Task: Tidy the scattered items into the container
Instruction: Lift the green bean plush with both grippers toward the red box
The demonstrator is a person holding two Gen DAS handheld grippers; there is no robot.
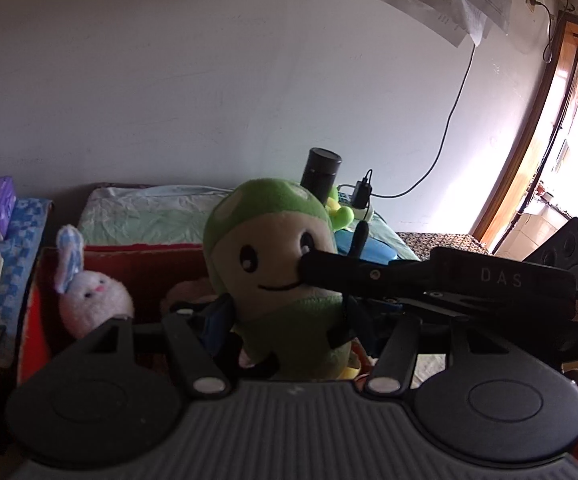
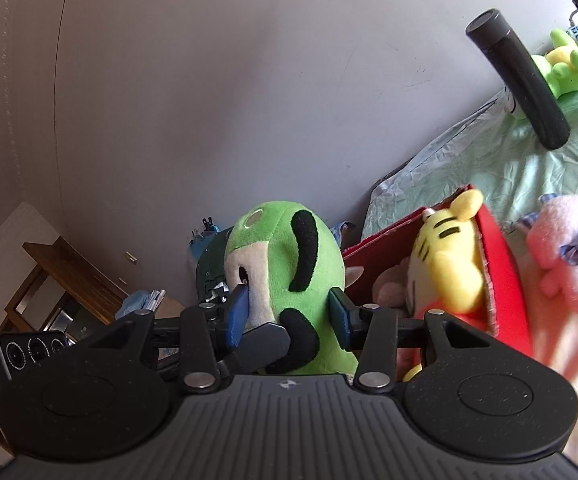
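Fingers [image 2: 238, 312] of right gripper [image 2: 289, 316] and left gripper [image 1: 285, 320] both clamping green round-headed plush doll [image 2: 285, 264]; releasing one side first, then lowering into red cardboard box [image 2: 505, 264].

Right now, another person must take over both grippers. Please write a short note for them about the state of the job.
Both the left gripper and right gripper are shut on the green plush doll, held above the red box.
Done: the yellow tiger plush is in the box.
Left: drop the green doll in; then the pink bunny plush beside the box, and the small green plush and black cylinder on the bed sheet.
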